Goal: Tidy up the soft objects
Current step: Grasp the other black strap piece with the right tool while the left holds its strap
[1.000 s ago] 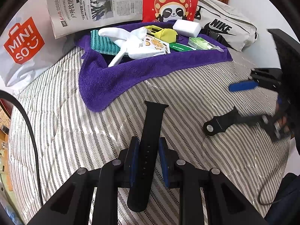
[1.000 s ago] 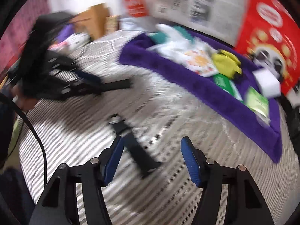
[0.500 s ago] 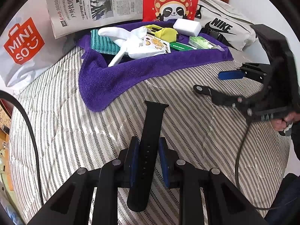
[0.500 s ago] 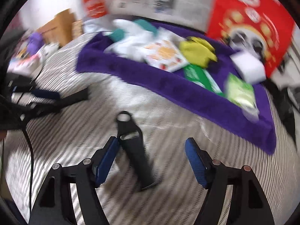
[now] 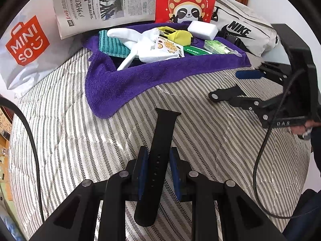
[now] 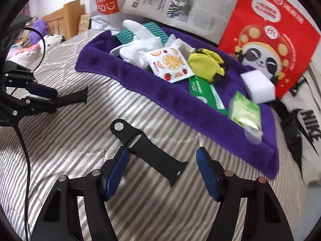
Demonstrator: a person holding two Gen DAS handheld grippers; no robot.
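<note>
We see the left hand-held gripper (image 5: 158, 170) pointing steeply down, its blue pads pressed on a black watch strap (image 5: 160, 140) above the striped bed (image 5: 60, 140). The right hand-held gripper (image 6: 162, 170) is closing, a second strap piece (image 6: 144, 146) lying between its pads, the left pad just at its edge. Only the right view shows a wooden headboard (image 6: 66, 20). The purple towel (image 6: 160, 96) carries white gloves (image 6: 138, 42), a yellow pouch (image 6: 204, 64) and a white sponge (image 6: 258, 86).
</note>
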